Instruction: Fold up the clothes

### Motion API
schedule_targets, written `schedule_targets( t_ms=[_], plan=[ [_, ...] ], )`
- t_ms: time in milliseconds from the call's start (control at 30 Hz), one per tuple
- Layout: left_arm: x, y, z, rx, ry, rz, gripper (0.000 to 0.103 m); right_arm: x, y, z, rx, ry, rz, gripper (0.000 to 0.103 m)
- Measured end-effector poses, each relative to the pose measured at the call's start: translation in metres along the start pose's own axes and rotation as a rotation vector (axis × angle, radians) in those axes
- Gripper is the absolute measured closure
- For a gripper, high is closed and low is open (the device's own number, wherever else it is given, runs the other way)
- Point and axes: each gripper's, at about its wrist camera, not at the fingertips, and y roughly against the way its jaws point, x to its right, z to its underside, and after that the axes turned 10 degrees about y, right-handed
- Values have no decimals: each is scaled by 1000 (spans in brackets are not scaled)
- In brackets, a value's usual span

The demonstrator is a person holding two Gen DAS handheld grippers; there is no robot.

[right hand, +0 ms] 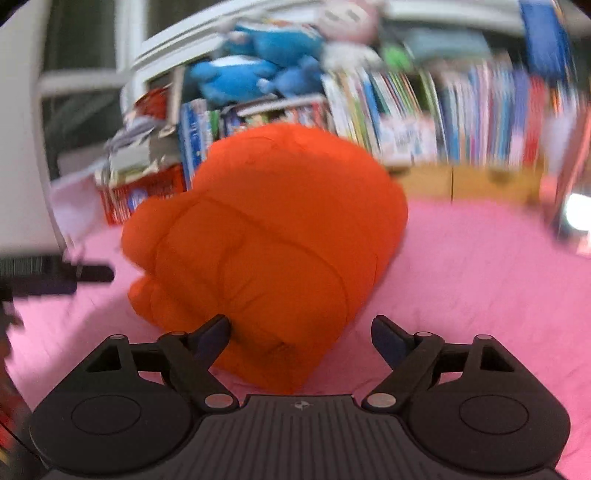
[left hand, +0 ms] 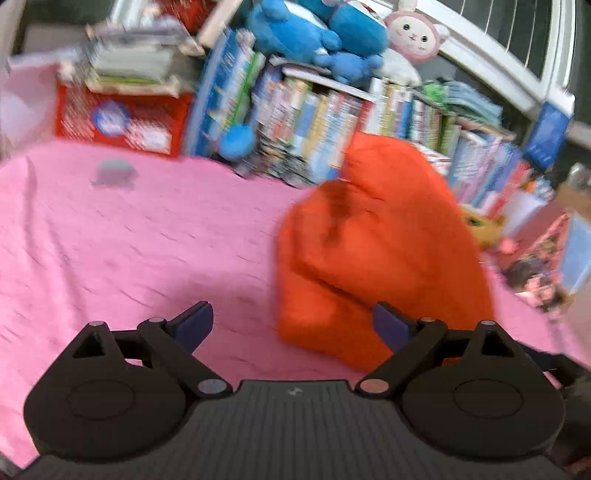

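Note:
An orange padded garment (left hand: pixel 373 251) lies bundled in a thick heap on the pink sheet (left hand: pixel 129 240). In the left wrist view it sits ahead and to the right, and my left gripper (left hand: pixel 293 325) stands open with its right finger just in front of the heap's near edge. In the right wrist view the orange garment (right hand: pixel 266 240) fills the middle. My right gripper (right hand: pixel 301 334) is open, its left fingertip (right hand: pixel 218 328) against the bundle's near edge, nothing pinched. The other gripper (right hand: pixel 55 275) shows at the left edge of that view.
A low shelf of books (left hand: pixel 332 122) runs along the far side of the pink sheet (right hand: pixel 480 277), with blue plush toys (left hand: pixel 314 37) and a pink plush (left hand: pixel 413 33) on top. A red box (left hand: pixel 122 118) stands at the back left. A small grey thing (left hand: pixel 112 171) lies on the sheet.

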Motion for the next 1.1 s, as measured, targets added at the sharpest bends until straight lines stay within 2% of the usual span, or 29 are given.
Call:
schedule_targets(
  t_ms=[67, 100, 200, 333, 467, 567, 667, 767, 800, 867, 933, 967, 1033, 1100],
  plan=[
    [3, -5, 3, -32, 19, 33, 8, -10, 3, 1, 11, 55, 24, 17],
    [5, -8, 4, -31, 5, 20, 8, -12, 3, 3, 10, 63, 23, 17],
    [6, -19, 8, 1, -60, -86, 8, -17, 1, 9, -4, 64, 15, 17],
    [8, -33, 14, 42, -143, -223, 8, -20, -6, 11, -13, 61, 51, 17],
    [4, -45, 14, 43, -179, -277, 8, -27, -17, 6, -14, 82, 107, 18],
    [4, -56, 17, 35, -249, -332, 8, -36, -24, 5, -27, 142, 165, 26],
    [-1, -64, 17, 57, -336, -422, 9, -37, -26, 8, -39, 201, 239, 33],
    [-10, -53, 4, 61, -279, -436, 17, -29, -25, 11, -48, 191, 246, 38],
    [-11, -43, -1, 43, -244, -384, 17, -28, -25, 12, -46, 188, 240, 42],
    [-13, -25, -8, -45, -129, -197, 16, -27, -25, 13, -42, 177, 216, 48],
    [-20, -21, -9, -200, 64, 30, 14, -26, -29, 13, -53, 145, 188, 55],
    [-23, -24, -5, -257, 151, 100, 13, -25, -31, 14, -60, 128, 174, 56],
    [-26, -34, 3, -313, 294, 172, 10, -23, -33, 15, -67, 92, 163, 57],
    [-22, -39, 7, -266, 360, 167, 11, -19, -34, 15, -75, 52, 150, 57]
  ],
)
